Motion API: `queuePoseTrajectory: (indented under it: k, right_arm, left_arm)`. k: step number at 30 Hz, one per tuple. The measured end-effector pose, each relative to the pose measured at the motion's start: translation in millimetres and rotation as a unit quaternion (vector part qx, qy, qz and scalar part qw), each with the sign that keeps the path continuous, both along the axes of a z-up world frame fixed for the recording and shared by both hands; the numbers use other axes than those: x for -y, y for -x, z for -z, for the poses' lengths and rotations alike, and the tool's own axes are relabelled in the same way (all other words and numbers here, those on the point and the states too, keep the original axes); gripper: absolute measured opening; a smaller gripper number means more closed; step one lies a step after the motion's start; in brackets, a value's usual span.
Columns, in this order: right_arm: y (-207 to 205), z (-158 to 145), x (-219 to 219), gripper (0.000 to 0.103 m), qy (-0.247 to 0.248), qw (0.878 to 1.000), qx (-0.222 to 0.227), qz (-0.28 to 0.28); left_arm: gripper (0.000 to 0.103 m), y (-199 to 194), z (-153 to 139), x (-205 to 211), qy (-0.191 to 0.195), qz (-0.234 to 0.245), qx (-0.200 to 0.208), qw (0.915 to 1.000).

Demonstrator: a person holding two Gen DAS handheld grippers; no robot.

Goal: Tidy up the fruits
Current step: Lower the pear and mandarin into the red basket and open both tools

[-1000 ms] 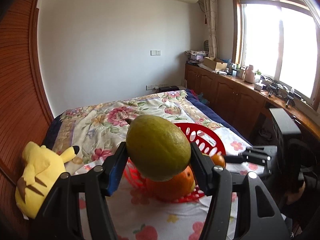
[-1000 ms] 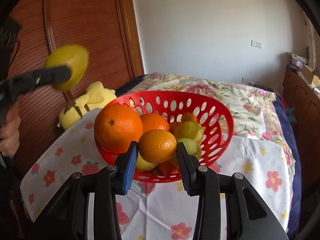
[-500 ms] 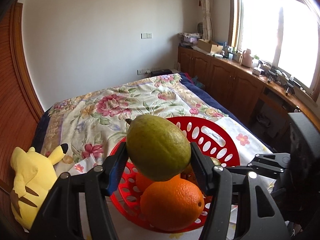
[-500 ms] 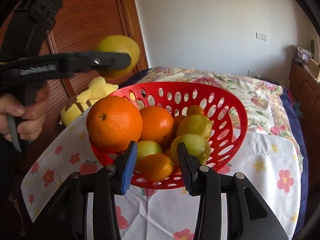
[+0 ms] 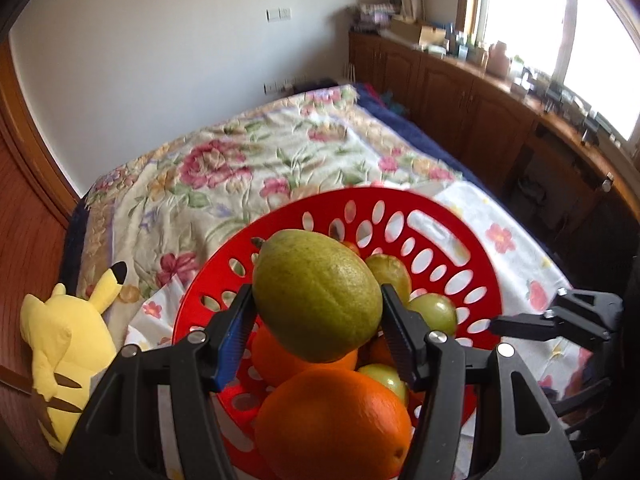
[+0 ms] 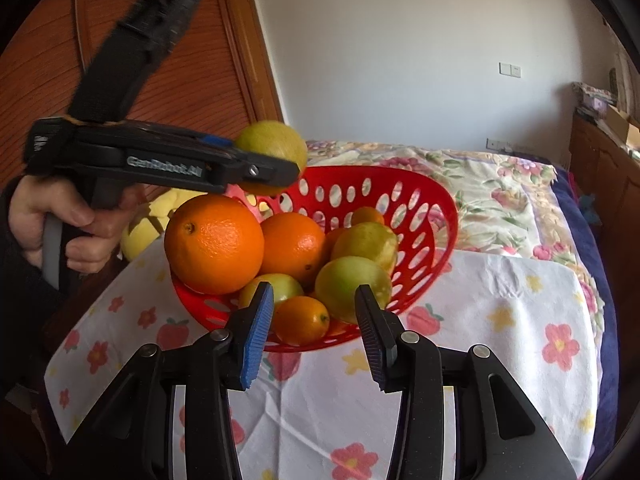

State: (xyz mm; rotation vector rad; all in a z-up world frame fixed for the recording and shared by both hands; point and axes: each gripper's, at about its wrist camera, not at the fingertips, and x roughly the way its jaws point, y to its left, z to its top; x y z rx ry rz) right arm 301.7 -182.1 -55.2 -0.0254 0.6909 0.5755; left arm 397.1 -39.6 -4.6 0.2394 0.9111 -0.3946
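Observation:
My left gripper [image 5: 316, 320] is shut on a large yellow-green lemon [image 5: 316, 296] and holds it just above the red perforated basket [image 5: 400, 208]. In the right wrist view the lemon [image 6: 276, 142] hovers over the basket's [image 6: 436, 216] left rim. The basket holds a big orange [image 6: 214, 244], a second orange [image 6: 294, 246], several green-yellow fruits [image 6: 354, 280] and a small orange fruit [image 6: 302, 320]. My right gripper [image 6: 314, 332] is open and empty, just in front of the basket, with the small orange fruit seen between its fingers.
The basket stands on a white cloth [image 6: 480, 344] with flower and strawberry prints, over a floral bedspread [image 5: 248, 152]. A yellow plush toy [image 5: 68, 344] lies at the left by a wooden wardrobe [image 6: 168, 60]. Wooden cabinets [image 5: 480, 96] run under the window at right.
My left gripper has carried the lemon forward and down over the basket. My right gripper let go of the small orange fruit, which now lies in the basket, and has drawn back a little.

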Motion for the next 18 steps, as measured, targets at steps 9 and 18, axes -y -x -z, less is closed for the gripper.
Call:
queuePoseTrajectory:
  k: [9, 18]
  right_arm:
    - [5, -3, 12, 0.043, -0.012, 1.000, 0.001, 0.005]
    - [12, -9, 18, 0.044, -0.017, 1.000, 0.007, 0.011]
  left_arm:
    - [0.061, -11, 15, 8, -0.030, -0.003, -0.029, 0.9991]
    - [0.061, 12, -12, 7, -0.002, -0.017, 0.025, 0.9995]
